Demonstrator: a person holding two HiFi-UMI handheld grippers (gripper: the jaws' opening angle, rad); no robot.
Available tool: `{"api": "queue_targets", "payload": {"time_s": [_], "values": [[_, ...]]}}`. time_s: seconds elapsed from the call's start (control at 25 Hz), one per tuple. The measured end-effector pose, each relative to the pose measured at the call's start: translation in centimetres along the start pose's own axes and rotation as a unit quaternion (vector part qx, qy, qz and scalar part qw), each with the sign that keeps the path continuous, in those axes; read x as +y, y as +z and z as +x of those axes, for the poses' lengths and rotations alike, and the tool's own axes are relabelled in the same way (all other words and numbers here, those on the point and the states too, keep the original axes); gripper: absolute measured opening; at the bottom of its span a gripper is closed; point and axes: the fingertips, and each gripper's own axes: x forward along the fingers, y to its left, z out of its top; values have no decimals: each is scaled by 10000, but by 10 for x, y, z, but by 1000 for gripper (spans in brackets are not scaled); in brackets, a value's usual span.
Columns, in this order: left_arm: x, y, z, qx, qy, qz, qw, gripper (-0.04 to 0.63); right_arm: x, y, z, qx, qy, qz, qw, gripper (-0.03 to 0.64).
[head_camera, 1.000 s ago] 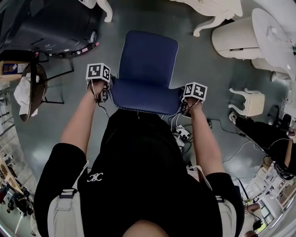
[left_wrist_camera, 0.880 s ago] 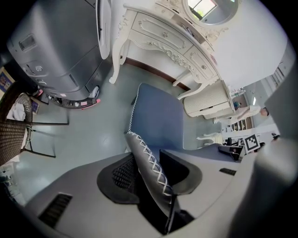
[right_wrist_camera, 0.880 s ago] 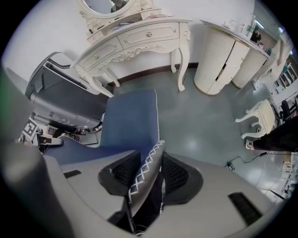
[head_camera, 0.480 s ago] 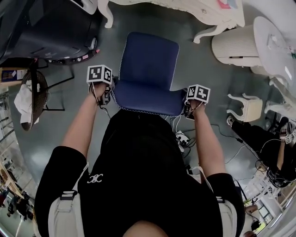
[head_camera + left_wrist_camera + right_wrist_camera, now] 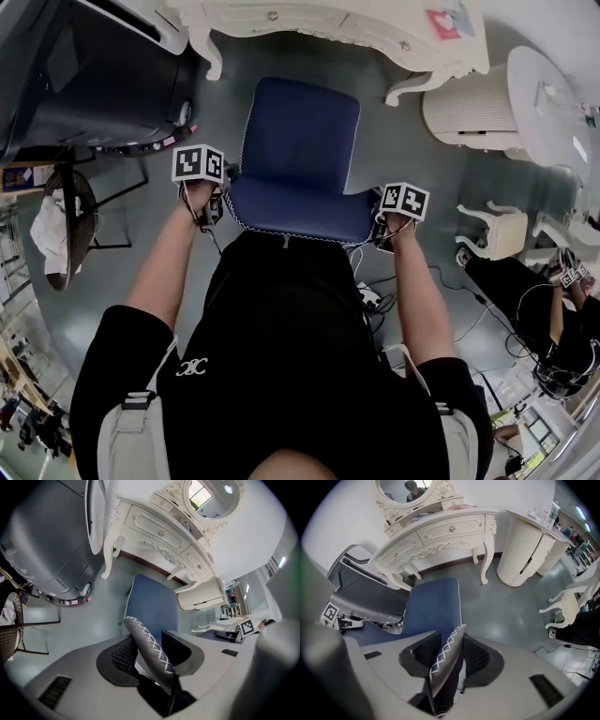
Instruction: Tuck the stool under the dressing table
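The stool point(image 5: 300, 155) has a blue padded seat with white stitching along its edge. It stands on the grey floor just in front of the white carved dressing table point(image 5: 328, 23). My left gripper point(image 5: 217, 202) grips the seat's near left corner and my right gripper point(image 5: 382, 236) grips its near right corner. In the left gripper view the stitched edge point(image 5: 150, 644) lies between the pads. The left jaws have just been opening a little, with the edge still between them. In the right gripper view the edge point(image 5: 447, 653) is clamped between both pads, and the dressing table point(image 5: 440, 536) stands beyond the seat.
A big dark grey machine point(image 5: 84, 75) stands left of the table's leg. A white ribbed cabinet point(image 5: 464, 98) and a round white tabletop point(image 5: 548, 89) stand to the right. A small white stool point(image 5: 502, 211), floor cables point(image 5: 370, 295) and a wicker chair point(image 5: 61, 202) lie nearby.
Both grippers and the stool have moved forward towards the dressing table, which now shows more fully at the top of the head view.
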Motion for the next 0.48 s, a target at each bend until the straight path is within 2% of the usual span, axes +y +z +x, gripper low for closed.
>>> {"api": "queue_targets", "payload": {"time_s": [0.2,0.48], "values": [[-25,46,5,-141,19,-69,9999,160,-12,54,1,-59,90,6,9999,143],[-60,123,15,-312,104,-247,9992,160,-24,159,3,-138,204,-197,9995,143]]}}
